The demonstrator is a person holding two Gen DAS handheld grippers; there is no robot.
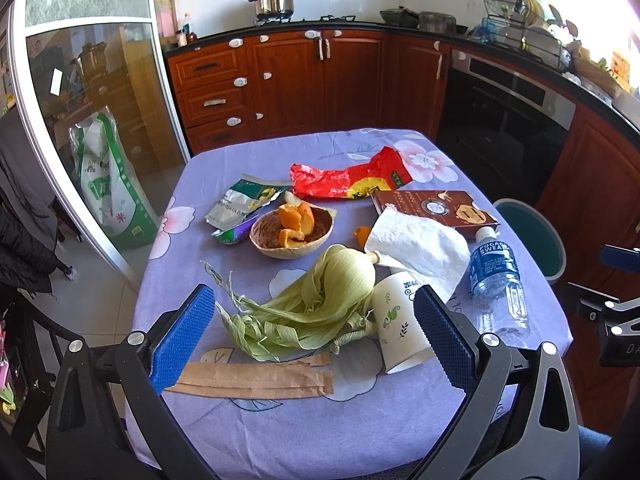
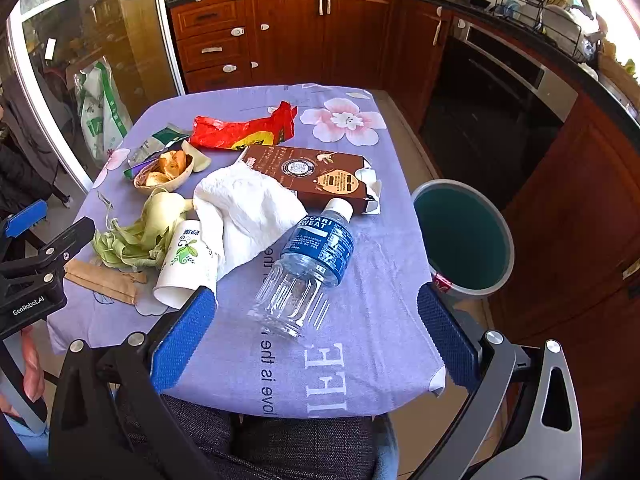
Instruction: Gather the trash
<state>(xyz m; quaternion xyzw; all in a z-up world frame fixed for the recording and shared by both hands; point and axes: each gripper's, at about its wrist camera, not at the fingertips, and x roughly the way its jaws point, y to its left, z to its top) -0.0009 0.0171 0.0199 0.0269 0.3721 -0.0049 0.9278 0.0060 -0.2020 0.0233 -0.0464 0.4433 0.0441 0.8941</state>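
A table (image 1: 248,432) under a lilac flowered cloth fills the middle of both views, with red-brown kitchen cabinets (image 1: 320,76) along the far wall and a black oven (image 1: 508,120) to the right. Just off the table's right edge stands a round bin (image 2: 464,236) with a grey rim and a green inside, lower than the tabletop.

The trash lies spread over the cloth. At the far side is a crumpled red wrapper (image 1: 352,178); left of it lies a green and white packet (image 1: 244,200). A flat brown carton (image 1: 434,208) lies to the right, and a white paper napkin (image 1: 420,248) covers its near left corner. In the middle, pale green corn husks (image 1: 316,304) trail toward the near left, touching a paper cup (image 1: 400,324) tipped on its side with its mouth toward the near edge. A clear plastic bottle (image 2: 308,268) with a blue label lies on its side near the right edge, its white cap pointing to the far side. Far of the husks a small brown bowl (image 1: 292,232) holds orange peel (image 1: 298,220). Closest to the near left edge lie flat brown paper sleeves (image 1: 256,380).

The left gripper (image 1: 316,332) hovers over the near edge, its blue-padded jaws spread wide with the husks and cup seen between them, grasping nothing. The right gripper (image 2: 316,332) hangs over the near right part of the table, jaws likewise released and spread, the bottle's base between them.
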